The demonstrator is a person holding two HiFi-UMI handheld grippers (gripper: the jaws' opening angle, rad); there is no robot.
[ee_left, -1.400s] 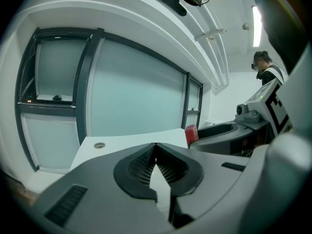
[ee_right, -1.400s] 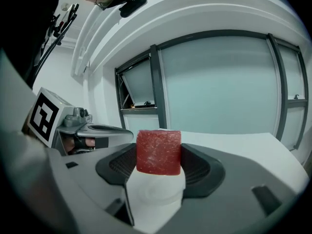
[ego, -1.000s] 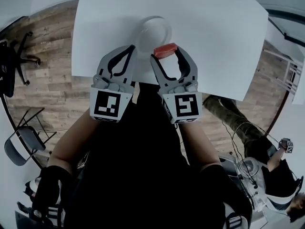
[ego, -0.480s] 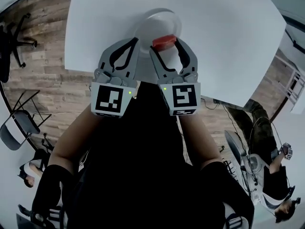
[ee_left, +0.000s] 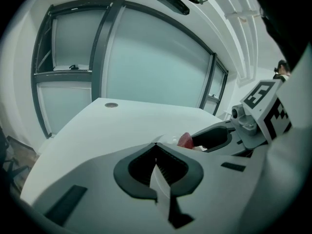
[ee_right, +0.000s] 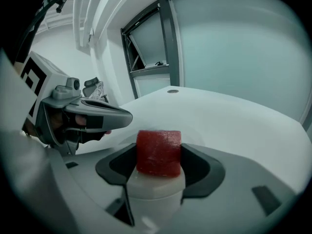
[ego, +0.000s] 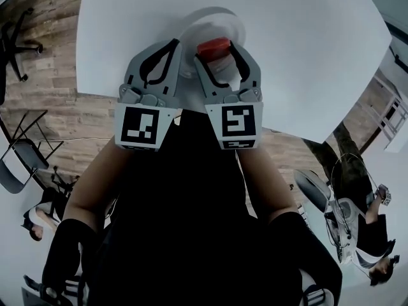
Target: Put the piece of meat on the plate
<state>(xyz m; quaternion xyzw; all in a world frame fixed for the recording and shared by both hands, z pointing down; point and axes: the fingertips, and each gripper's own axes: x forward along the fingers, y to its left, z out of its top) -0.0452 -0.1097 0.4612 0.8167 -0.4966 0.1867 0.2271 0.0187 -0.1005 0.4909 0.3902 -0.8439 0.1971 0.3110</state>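
Right gripper (ego: 215,51): jaws clamped on the red piece of meat (ee_right: 158,152), held over the near part of the white plate (ego: 234,23) on the white surface (ego: 306,56). Left gripper (ee_left: 156,146): jaws closed together, empty, just beside the right gripper.

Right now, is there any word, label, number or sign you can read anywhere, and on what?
No readable text anywhere.
Cube on left gripper: black-and-white square marker pattern, no letters.
Cube on right gripper: same kind of pattern, no letters.
On piece of meat, plate, table: no print visible.
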